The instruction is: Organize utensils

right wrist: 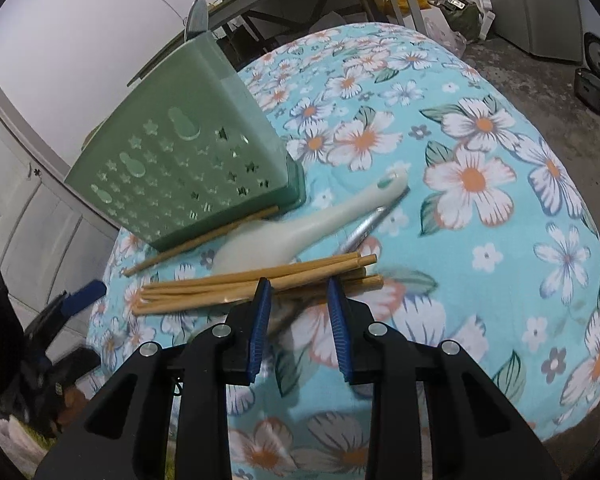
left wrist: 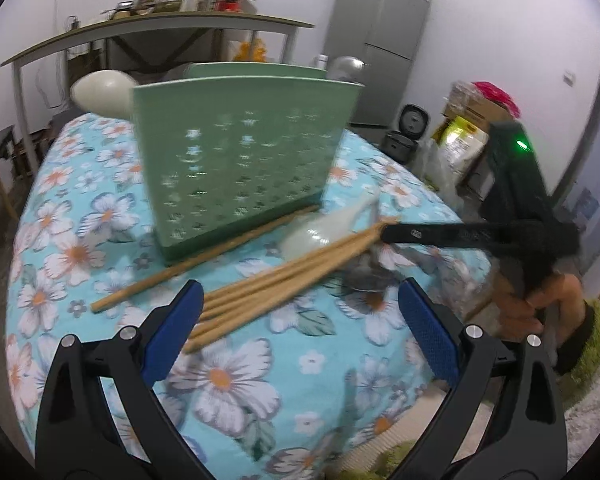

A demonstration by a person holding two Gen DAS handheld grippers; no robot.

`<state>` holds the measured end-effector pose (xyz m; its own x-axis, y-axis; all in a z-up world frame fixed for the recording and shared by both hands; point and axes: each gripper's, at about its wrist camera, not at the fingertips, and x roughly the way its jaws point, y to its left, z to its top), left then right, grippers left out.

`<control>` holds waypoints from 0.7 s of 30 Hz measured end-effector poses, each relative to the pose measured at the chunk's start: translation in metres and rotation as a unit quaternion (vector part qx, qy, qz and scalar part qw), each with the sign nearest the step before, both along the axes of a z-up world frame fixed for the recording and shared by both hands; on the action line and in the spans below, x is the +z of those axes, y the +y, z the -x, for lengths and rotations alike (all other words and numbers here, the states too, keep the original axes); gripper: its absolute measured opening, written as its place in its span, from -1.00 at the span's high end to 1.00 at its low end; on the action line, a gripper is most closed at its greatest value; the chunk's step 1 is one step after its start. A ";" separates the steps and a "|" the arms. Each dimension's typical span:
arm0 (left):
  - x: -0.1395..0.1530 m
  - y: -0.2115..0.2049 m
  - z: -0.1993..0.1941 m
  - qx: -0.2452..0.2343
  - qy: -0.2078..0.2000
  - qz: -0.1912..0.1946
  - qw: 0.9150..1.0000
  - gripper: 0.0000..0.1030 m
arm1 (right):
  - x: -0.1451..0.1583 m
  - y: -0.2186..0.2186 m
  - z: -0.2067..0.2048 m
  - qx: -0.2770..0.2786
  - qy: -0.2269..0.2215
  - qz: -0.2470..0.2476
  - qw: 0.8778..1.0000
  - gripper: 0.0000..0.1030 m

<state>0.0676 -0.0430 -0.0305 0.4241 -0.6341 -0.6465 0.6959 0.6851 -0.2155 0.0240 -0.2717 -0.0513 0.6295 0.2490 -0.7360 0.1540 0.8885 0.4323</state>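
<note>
Nearby, green holder (right wrist: 188, 160) beside chopsticks (right wrist: 256, 284) and white spoon (right wrist: 300, 228) (left hand-held gripper (left wrist: 300, 312) agape, right hand-held gripper (right wrist: 298, 286) narrowed, empty).

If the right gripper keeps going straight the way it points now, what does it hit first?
Most likely the bundle of wooden chopsticks lying crosswise just beyond the right gripper; the white spoon lies farther on. Depth is hard to judge.

Green holder (right wrist: 188, 160) and perhaps spoon (right wrist: 300, 228) behind chopsticks (right wrist: 236, 288); open cloth nearer.
</note>
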 end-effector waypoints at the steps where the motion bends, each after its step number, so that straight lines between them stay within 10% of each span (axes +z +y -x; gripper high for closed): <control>1: -0.001 -0.002 0.002 -0.008 0.005 0.002 1.000 -0.64 | 0.000 0.000 -0.002 0.000 -0.002 -0.001 1.000 0.44; 13: -0.026 -0.030 -0.010 -0.065 0.187 0.082 0.977 0.11 | 0.000 0.001 -0.007 -0.001 -0.012 -0.010 1.000 0.44; 21: -0.061 -0.018 -0.038 0.010 0.343 0.165 0.925 0.14 | 0.001 -0.005 0.000 -0.009 -0.021 -0.016 1.000 0.44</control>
